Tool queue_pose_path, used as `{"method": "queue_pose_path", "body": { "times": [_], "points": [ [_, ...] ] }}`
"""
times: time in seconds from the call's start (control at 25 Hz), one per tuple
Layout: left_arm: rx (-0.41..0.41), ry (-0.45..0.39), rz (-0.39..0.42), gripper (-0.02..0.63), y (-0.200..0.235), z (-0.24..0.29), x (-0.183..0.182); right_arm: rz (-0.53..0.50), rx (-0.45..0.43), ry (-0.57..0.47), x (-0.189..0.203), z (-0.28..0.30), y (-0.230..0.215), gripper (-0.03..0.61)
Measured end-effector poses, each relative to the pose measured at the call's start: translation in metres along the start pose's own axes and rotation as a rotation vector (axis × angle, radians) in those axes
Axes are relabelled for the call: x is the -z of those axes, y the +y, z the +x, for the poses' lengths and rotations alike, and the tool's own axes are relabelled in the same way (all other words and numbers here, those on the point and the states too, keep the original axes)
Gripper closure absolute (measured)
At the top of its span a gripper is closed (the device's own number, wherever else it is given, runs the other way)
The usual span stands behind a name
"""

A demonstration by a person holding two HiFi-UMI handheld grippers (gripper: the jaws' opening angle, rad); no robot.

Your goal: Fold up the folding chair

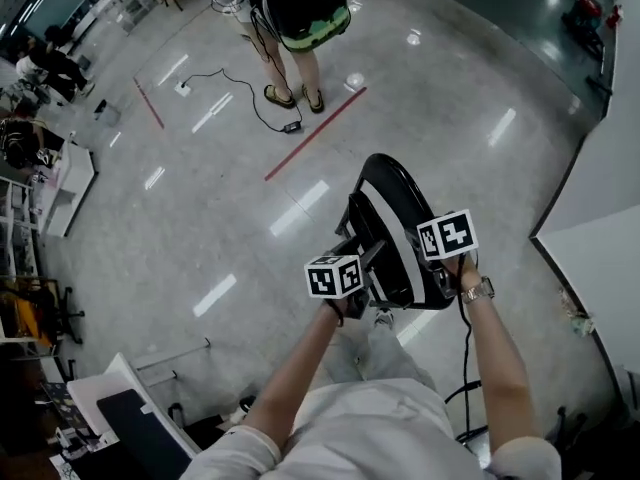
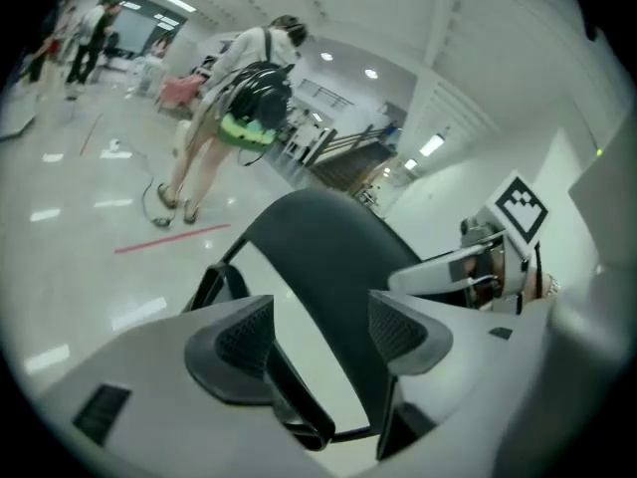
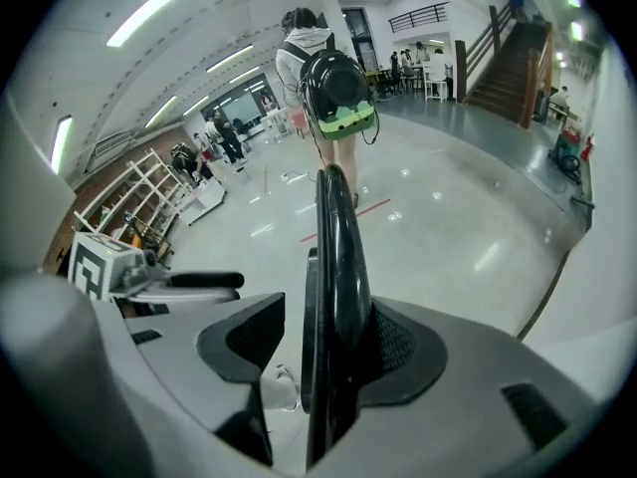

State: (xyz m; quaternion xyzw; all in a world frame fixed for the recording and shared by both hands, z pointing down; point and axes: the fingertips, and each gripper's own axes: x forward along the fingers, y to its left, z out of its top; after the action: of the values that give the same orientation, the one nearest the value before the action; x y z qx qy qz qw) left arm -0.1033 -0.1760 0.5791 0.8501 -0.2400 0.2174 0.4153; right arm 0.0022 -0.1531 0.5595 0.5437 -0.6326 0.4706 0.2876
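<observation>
**Folding chair** [image 1: 400,183]: black shell with a pale inner face and a dark tube frame. It stands upright on the floor [image 1: 200,218] directly in front of the person, between the two grippers. In the left gripper view its curved back [image 2: 328,237] rises as a dark band beyond the jaws. In the right gripper view it is seen edge-on as a glossy rim [image 3: 338,257].

**Right gripper** [image 1: 443,273]: at the chair's right edge, marker cube [image 1: 447,235] on top. The jaws are narrow and holding the chair's rim [image 3: 328,342]. The rim is pressed to the pad at that view's right, and the other pad sits just at the side of the chair's thin panel.

**Left gripper** [image 1: 358,273]: at the chair's left side, marker cube [image 1: 335,276] on top. The jaws are wide apart [image 2: 318,332] with nothing gripped. The chair back shows in the gap beyond them, clear of both pads.

**Wristwatch** [image 1: 480,290]: on the person's right wrist, just behind the right gripper.

**Red line** [image 1: 315,133]: a tape strip on the floor, beyond the chair.

**Bystander** [image 1: 300,8]: standing past the red line, back turned, wearing a black backpack with a green band [image 3: 343,118].

**Cable** [image 1: 250,93]: a dark lead trailing across the floor beside the bystander's feet.

**Shelving** [image 3: 149,197]: open racks along the hall's far left.

**Staircase** [image 3: 508,58]: at the far right of the hall.
</observation>
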Motion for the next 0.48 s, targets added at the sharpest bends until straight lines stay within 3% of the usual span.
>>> {"method": "queue_pose_path", "body": {
  "times": [0.04, 0.16, 0.28, 0.36, 0.48],
  "points": [
    [0.009, -0.009, 0.091, 0.328, -0.009, -0.006, -0.018, 0.0, -0.01, -0.002, -0.002, 0.001, 0.002, 0.347],
    [-0.031, -0.032, 0.374, 0.502, -0.025, -0.02, -0.06, 0.001, -0.034, 0.006, 0.0, 0.002, 0.007, 0.347],
    [-0.014, -0.039, 0.645, 0.563, -0.048, -0.024, -0.086, 0.003, -0.055, 0.015, 0.003, 0.0, 0.007, 0.347],
    [0.06, -0.011, 0.754, 0.587, -0.057, -0.022, -0.095, 0.008, -0.074, 0.013, 0.0, 0.003, 0.011, 0.347],
    [0.198, 0.059, 0.826, 0.603, -0.066, -0.015, -0.099, 0.007, -0.077, 0.032, 0.0, 0.009, 0.021, 0.347]
  ]
}}
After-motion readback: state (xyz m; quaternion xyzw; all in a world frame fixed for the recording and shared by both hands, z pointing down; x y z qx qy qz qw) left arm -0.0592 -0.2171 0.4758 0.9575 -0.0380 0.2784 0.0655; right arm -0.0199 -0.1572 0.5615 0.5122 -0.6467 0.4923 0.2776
